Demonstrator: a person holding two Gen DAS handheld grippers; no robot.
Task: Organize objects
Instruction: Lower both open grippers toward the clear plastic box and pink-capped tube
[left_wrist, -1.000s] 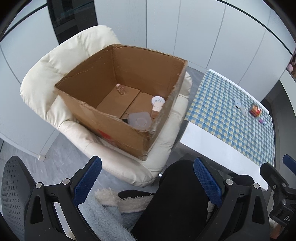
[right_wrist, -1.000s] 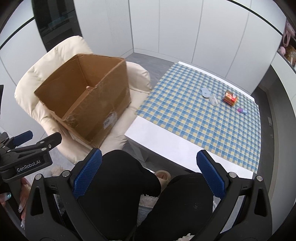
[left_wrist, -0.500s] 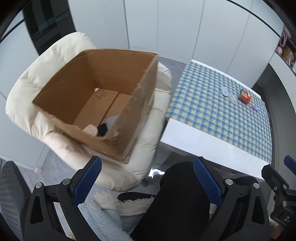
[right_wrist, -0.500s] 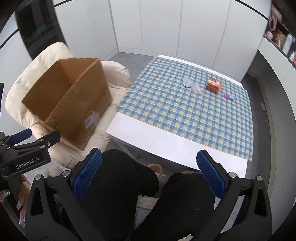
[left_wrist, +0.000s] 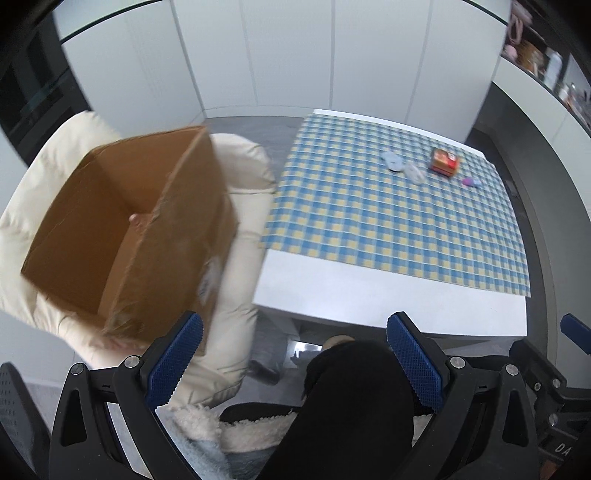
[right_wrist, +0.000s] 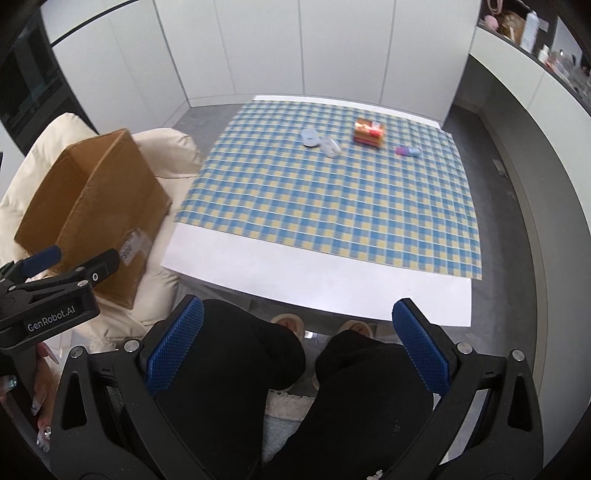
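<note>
**Both grippers held empty above the lap, objects waiting at the far side of the counter**

The left gripper and the right gripper are held low over a person's black-clad knees, in front of the counter. The jaws of both are spread wide and nothing is held between them. The left gripper is also seen at the left edge of the right wrist view, gripped by a hand with decorated nails.

The counter is covered mostly by a blue-and-yellow checked cloth. Four small objects are grouped near its far edge: a round pale disc, a clear plastic piece touching it, an orange-red packet and a small purple item lying apart to the right.

To the left of the counter, an open cardboard box is set on a cream padded armchair. One small pinkish thing is glimpsed inside the box; it is too blurred to be identified.
</note>
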